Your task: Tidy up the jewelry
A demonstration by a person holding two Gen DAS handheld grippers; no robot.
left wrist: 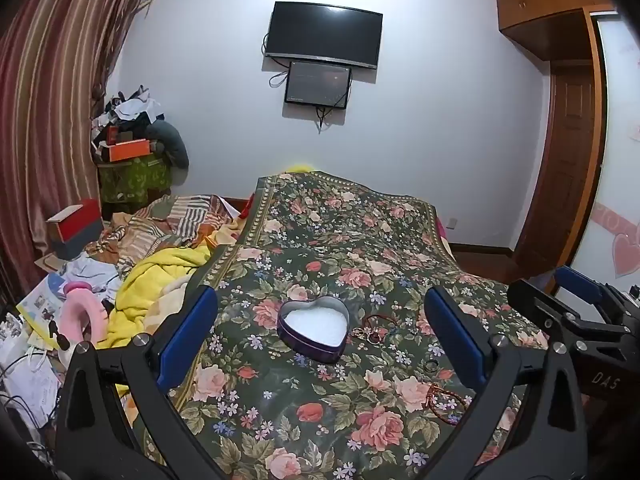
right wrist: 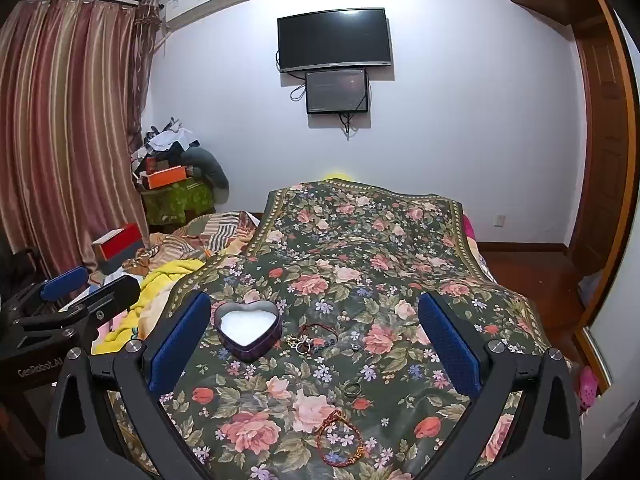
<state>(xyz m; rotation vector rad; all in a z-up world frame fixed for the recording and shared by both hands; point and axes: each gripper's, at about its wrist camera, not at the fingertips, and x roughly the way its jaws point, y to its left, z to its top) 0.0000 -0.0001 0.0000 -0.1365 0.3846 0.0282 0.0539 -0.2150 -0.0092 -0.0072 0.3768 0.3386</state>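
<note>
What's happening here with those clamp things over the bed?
A person holds a two-finger gripper in each hand, about to tidy jewelry lying on the floral bedspread. Both the left gripper and right gripper are open and holding nothing. An open heart-shaped tin with a white lining sits there with no jewelry in it. Beside it lies a small cluster of rings and cords; nearer are a dark ring and a red braided bracelet. Nothing has been put away yet.
</note>
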